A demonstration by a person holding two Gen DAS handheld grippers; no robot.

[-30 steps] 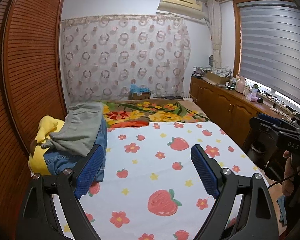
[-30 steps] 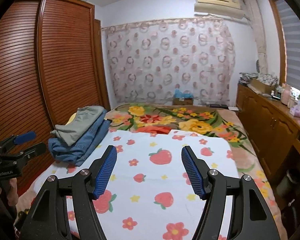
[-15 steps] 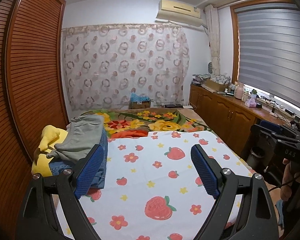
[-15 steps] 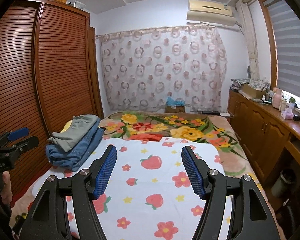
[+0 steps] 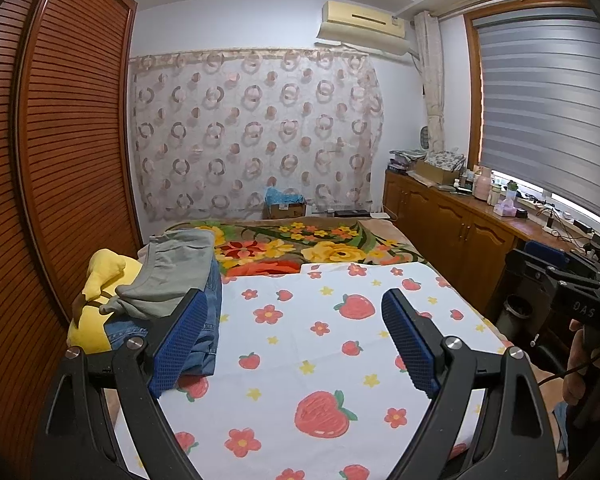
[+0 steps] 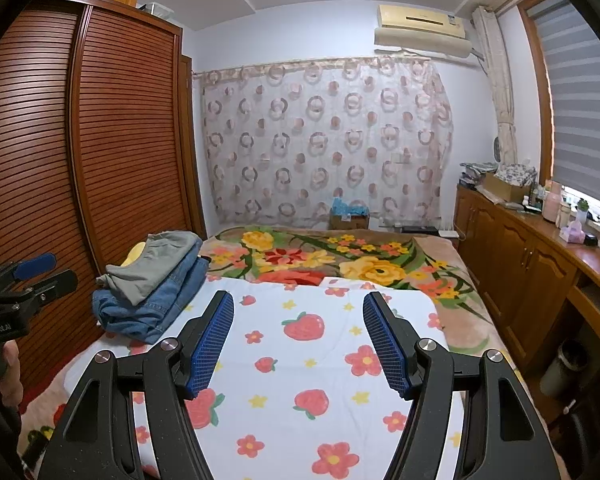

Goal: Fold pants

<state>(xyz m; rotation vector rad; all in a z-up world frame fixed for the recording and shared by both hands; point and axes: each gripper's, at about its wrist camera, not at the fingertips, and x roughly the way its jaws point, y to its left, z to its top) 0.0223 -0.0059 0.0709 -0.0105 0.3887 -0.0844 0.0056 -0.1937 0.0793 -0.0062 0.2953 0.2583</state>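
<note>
Two handheld grippers hover over the strawberry-print sheet [image 5: 300, 344] on a bed, with the pants stacked at the sheet's far left corner. The grey pants [image 6: 156, 268] lie on top of the folded jeans [image 6: 152, 312], beside a yellow plush toy [image 5: 96, 308]. The likely risk: a reach for the top pair could pinch the denim beneath as well, dragging the stack over or off the bed's edge toward the wardrobe. The left gripper [image 5: 296, 344] stands wide, holding and touching nothing; the right gripper [image 6: 298, 344] is likewise wide and empty above the sheet.
</note>
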